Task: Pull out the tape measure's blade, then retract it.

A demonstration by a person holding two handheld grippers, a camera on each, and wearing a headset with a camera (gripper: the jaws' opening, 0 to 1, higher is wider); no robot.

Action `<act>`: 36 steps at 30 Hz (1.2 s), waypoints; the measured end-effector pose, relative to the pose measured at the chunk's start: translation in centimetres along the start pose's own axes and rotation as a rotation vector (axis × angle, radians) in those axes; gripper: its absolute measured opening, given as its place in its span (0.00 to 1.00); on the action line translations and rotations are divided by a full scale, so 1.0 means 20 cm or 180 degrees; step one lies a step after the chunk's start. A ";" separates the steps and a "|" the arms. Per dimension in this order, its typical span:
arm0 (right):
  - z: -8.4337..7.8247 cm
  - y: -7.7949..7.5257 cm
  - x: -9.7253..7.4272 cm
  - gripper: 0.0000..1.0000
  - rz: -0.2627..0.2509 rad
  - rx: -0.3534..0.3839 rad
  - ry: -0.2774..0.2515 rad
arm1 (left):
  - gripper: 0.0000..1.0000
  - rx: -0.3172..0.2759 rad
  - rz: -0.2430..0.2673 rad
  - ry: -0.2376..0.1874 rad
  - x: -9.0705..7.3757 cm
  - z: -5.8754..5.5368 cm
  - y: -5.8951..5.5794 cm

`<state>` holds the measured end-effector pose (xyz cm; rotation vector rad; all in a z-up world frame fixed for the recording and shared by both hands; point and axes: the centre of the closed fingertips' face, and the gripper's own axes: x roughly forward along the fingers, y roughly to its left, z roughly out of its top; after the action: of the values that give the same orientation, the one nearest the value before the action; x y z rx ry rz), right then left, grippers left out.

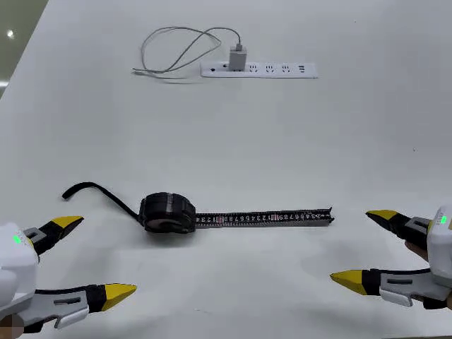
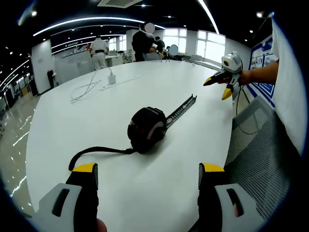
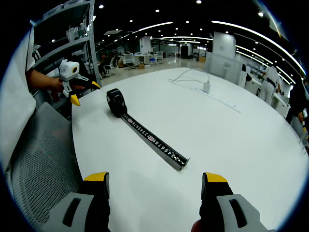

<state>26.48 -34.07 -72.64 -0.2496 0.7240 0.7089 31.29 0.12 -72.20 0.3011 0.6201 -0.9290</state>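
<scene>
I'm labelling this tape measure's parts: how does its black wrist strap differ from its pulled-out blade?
The black wrist strap is plain and curves away from the round black case toward the left gripper. The pulled-out blade is straight, printed with numbers, and points toward the right gripper. Both lie on the white table, ungripped.

I see a wide white table [image 1: 339, 141] carrying a power strip [image 1: 258, 69] with a white charger [image 1: 238, 56]. Behind it I see an open office, long ceiling lights [image 3: 157, 25], bright windows [image 2: 207, 44] and a metal shelf [image 3: 63, 24].
</scene>
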 end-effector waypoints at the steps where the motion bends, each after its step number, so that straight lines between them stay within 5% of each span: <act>1: 0.00 0.00 0.00 0.76 -0.0007 0.0009 -0.0001 | 0.85 -0.0007 0.0005 -0.0014 0.00 0.00 0.00; 12: -0.05 0.03 -0.03 0.81 -0.0072 0.0046 -0.0035 | 0.90 -0.0079 0.0095 -0.0118 -0.03 -0.03 -0.04; 36: -0.11 0.12 0.01 0.94 0.0046 0.0094 0.0007 | 0.98 -0.0165 0.0076 -0.0058 -0.04 -0.12 -0.08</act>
<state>23.75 -33.19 -74.37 -0.2184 0.7386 0.7111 28.75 0.83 -73.49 0.2530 0.6217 -0.8906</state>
